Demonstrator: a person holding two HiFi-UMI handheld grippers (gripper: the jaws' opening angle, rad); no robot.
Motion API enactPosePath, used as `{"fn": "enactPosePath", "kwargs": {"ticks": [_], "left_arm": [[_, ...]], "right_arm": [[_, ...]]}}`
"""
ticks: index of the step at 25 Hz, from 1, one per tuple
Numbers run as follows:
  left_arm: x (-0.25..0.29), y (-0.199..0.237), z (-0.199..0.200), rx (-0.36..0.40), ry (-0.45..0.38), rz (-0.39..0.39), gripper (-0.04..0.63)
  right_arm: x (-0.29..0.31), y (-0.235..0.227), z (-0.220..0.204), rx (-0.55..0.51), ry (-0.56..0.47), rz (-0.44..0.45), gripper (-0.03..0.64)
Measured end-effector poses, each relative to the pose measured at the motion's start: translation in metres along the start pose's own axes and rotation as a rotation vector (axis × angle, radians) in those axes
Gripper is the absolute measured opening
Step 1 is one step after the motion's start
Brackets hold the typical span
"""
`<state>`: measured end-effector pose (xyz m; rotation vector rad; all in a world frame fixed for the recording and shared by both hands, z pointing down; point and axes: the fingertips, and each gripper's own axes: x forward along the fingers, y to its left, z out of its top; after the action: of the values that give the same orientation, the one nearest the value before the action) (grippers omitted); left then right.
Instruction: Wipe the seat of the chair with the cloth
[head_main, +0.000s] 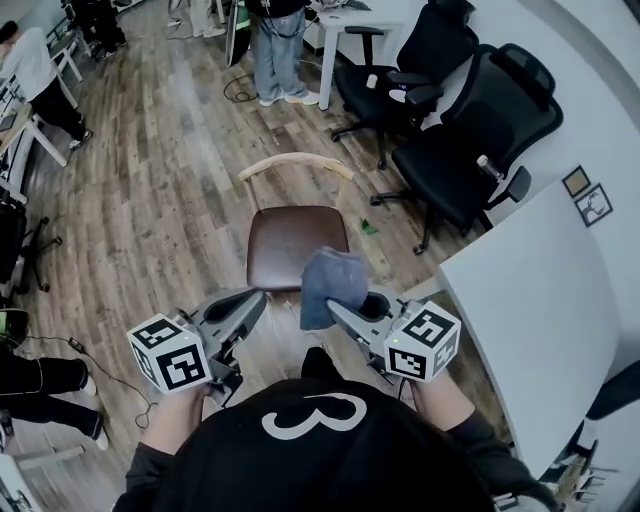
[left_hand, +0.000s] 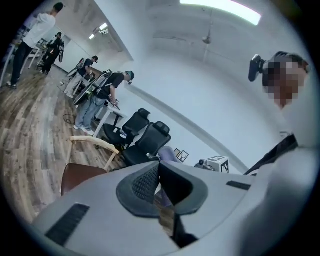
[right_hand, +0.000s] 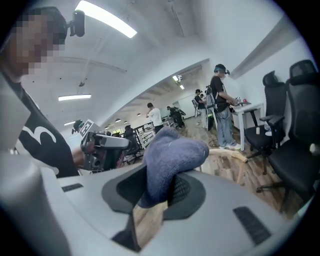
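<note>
Both grippers are held low in front of the torso, forearms bent, tips angled inward and forward. Left gripper (head_main: 252, 299): jaws together, nothing between them. Right gripper (head_main: 338, 309): jaws clamped on the cloth (head_main: 331, 281), which is bunched above the tips.

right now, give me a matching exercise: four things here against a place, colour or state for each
Things:
1 cloth
2 chair seat
3 office chairs
4 left gripper

Place, colour or state:
a brown
b black
c holding nothing
d held in the right gripper

Pairs: 1-d, 2-a, 3-b, 4-c
</note>
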<state>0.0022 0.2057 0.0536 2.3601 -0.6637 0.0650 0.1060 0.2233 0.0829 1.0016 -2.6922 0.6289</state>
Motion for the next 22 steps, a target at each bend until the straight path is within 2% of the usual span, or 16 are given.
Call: {"fn": "enactPosePath", "kwargs": {"ticks": [4, 9, 13, 17, 22], "left_arm": [[-0.047, -0.040, -0.007, 0.046, -0.033, -0.036, 0.014], [-0.086, -0.072, -0.019, 0.118, -0.055, -0.063, 0.014], [-0.100, -0.089, -0.028, 0.151, -0.067, -0.069, 0.014], [-0.107, -0.096, -0.034, 0.150, -0.073, -0.072, 0.014], [-0.113, -0.100, -0.034, 0.161, -0.076, -0.076, 0.014]], "right_arm": [[-0.016, 0.063, 0.004, -0.066, -0.023, 0.006, 0.091], [-0.032, 0.113, 0.003, -0.064, -0.075, 0.011, 0.089], [-0.045, 0.133, 0.000, -0.057, -0.110, 0.017, 0.089], [-0.049, 0.142, -0.005, -0.097, -0.101, -0.007, 0.087], [-0.051, 0.150, -0.004, -0.087, -0.108, -0.005, 0.087]]}}
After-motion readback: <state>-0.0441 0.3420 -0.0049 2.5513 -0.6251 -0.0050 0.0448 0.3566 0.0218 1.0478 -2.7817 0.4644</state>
